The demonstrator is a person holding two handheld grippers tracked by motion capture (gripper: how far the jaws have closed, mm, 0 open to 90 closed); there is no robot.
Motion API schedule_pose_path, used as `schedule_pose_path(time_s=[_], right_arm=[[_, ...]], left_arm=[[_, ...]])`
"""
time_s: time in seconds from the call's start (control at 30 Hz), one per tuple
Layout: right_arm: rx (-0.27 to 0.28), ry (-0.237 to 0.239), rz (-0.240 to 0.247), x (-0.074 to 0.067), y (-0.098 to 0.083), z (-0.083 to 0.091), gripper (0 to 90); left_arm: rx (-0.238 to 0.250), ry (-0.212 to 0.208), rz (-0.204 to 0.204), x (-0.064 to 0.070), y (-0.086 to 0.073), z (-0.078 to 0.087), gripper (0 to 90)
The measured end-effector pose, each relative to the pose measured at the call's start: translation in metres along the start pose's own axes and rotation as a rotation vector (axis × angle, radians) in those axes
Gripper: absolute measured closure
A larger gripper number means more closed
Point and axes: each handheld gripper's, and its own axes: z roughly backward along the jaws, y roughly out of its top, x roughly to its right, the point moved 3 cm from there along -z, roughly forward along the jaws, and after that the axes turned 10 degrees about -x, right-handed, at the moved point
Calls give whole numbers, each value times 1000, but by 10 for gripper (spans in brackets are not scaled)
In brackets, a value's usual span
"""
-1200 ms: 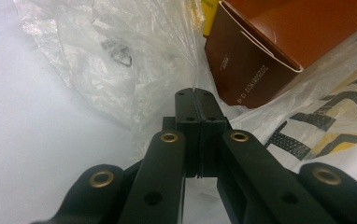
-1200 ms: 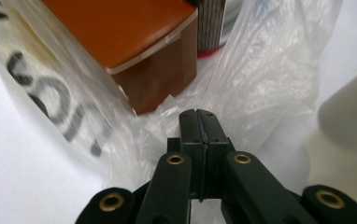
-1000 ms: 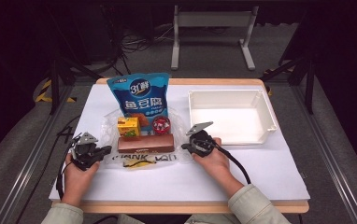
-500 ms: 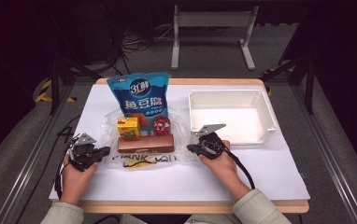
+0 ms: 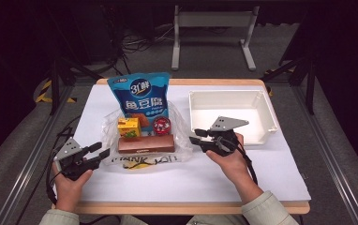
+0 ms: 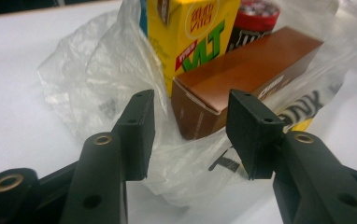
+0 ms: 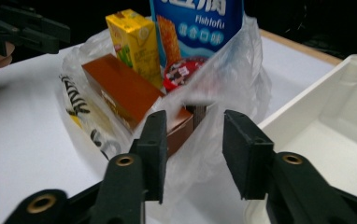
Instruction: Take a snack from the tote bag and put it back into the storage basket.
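I take the clear plastic bag (image 5: 142, 140) as my landmark: it lies spread open on the white table (image 5: 271, 173), and the goods stand on its film rather than shut inside it. Nearest the bag's front edge lies a brown box (image 5: 145, 144) on its long side; behind it stand a yellow juice carton (image 5: 128, 127) and a red-lidded cup (image 5: 162, 125), with a blue snack pouch (image 5: 141, 96) at the bag's far end. The left gripper (image 5: 98, 150) sits just off the bag's left front corner; its jaws have just been opening and now stand apart with loose film and the box end ahead of them (image 6: 190, 140), pads pressing on nothing. The right gripper (image 5: 197, 136) hangs just off the bag's right edge, jaws likewise just opened; a fold of film lies in the gap (image 7: 190, 140) and looks free of the pads. My reading: both sides were let go so the bag stays flat and the goods exposed. The white tray (image 5: 266, 110), right of the bag, waits empty, probably to receive them.
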Motion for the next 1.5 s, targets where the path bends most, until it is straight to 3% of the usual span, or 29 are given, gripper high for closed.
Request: schedule_pose_path(time_s=[0.23,0.37,0.6,0.73,0.97,1.17,1.37,1.5], right_arm=[[42,-12,30,1,19,11,517],[77,16,33,4,29,15,477],[120,29,30,12,54,19,382],[114,40,34,17,67,17,361],[125,49,66,26,96,8,328],[101,39,83,35,115,-7,310],[93,59,75,43,132,-18,328],[102,47,67,51,144,-27,331]], left_arm=[[38,-2,5,0,0,4,478],[52,-6,8,0,0,6,467],[54,-3,1,2,-1,8,459],[44,4,-10,3,-2,8,457],[36,23,-17,5,-8,14,453],[29,36,-6,2,-15,21,449],[21,50,7,0,-23,25,443],[17,55,20,-2,-28,30,442]])
